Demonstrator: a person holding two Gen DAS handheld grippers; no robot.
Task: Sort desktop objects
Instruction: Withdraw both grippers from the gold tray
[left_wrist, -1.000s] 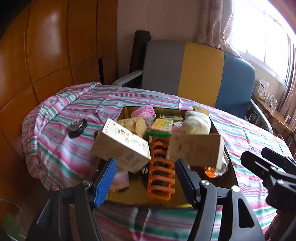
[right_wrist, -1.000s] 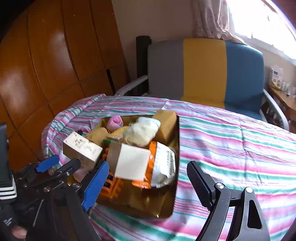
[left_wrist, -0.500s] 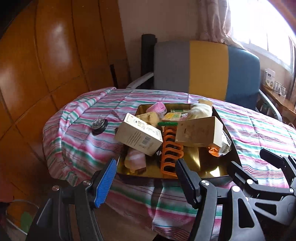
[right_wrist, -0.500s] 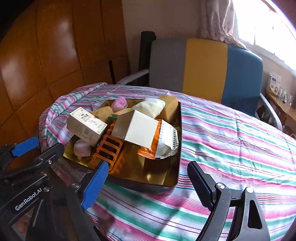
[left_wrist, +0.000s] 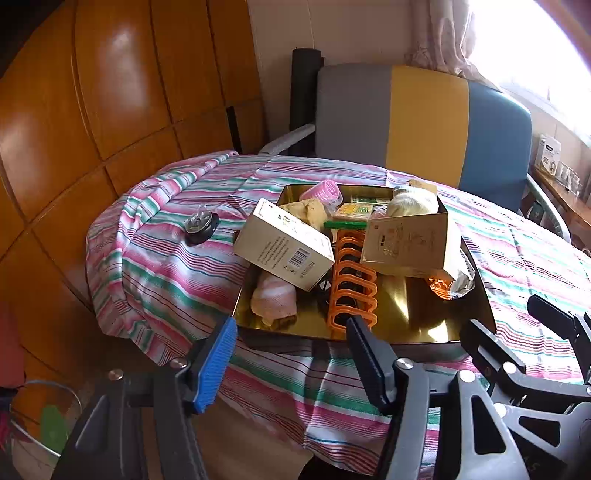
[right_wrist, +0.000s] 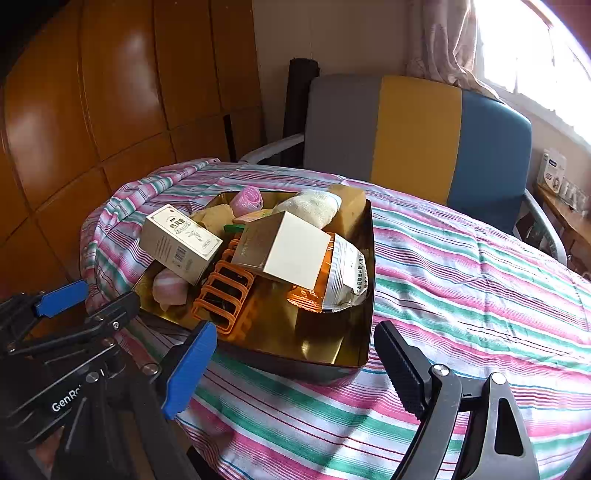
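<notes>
We hold our left gripper (left_wrist: 291, 354) and right gripper (right_wrist: 295, 360) off the counter's (right_wrist: 461, 273) near edge, fingers released, grasping nothing; sorting looks unstarted; the tray (right_wrist: 364, 332) near that edge stays heaped; next, reach for the barcode box (left_wrist: 284, 245).

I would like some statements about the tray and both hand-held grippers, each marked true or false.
1. The left hand-held gripper is open and holds nothing. True.
2. The orange rack lies on the cloth outside the gold tray. False: it lies inside the tray.
3. The right hand-held gripper grips a box. False: it is open and empty.
4. A small black round object sits on the striped cloth, left of the tray. True.
</notes>
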